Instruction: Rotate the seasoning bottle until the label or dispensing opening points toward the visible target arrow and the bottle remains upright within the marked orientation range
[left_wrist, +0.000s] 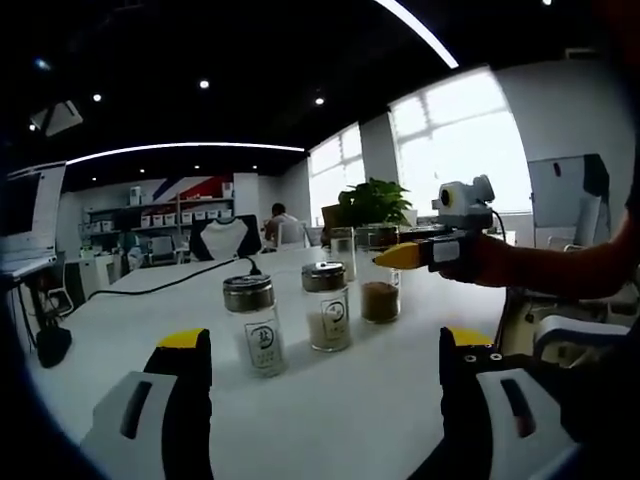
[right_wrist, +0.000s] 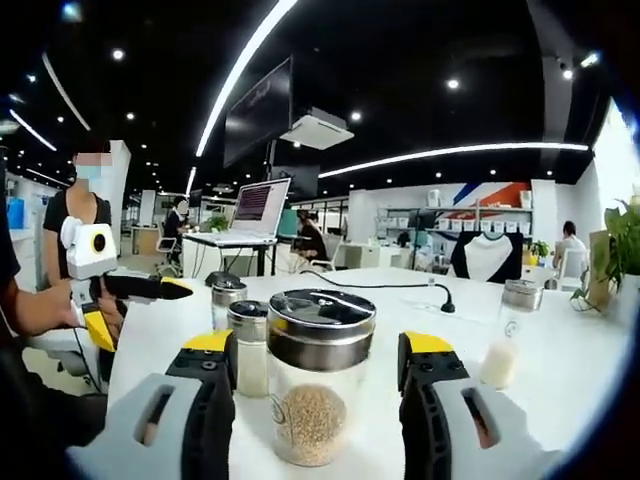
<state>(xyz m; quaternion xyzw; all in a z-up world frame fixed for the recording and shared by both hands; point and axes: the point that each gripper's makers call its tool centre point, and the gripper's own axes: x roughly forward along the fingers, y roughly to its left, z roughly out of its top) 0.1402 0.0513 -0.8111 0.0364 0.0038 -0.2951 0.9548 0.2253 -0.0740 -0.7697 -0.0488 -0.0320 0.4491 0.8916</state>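
Note:
A glass seasoning bottle (right_wrist: 318, 390) with brown granules and a steel lid stands upright on the white table (right_wrist: 560, 380). My right gripper (right_wrist: 320, 345) is open, with a jaw on either side of the bottle and a small gap on each side. From the left gripper view, the same brown bottle (left_wrist: 380, 290) stands under the right gripper (left_wrist: 405, 257), which comes in from the right. My left gripper (left_wrist: 325, 340) is open wide and low over the table, short of two bottles with white labels (left_wrist: 258, 328) (left_wrist: 328, 308).
A fourth bottle (left_wrist: 343, 250) stands further back near a potted plant (left_wrist: 375, 203). A black cable (left_wrist: 170, 285) crosses the table. A pale-filled bottle (right_wrist: 505, 345) stands at the right. The left gripper (right_wrist: 135, 308) is held at the table's left edge. People sit at desks beyond.

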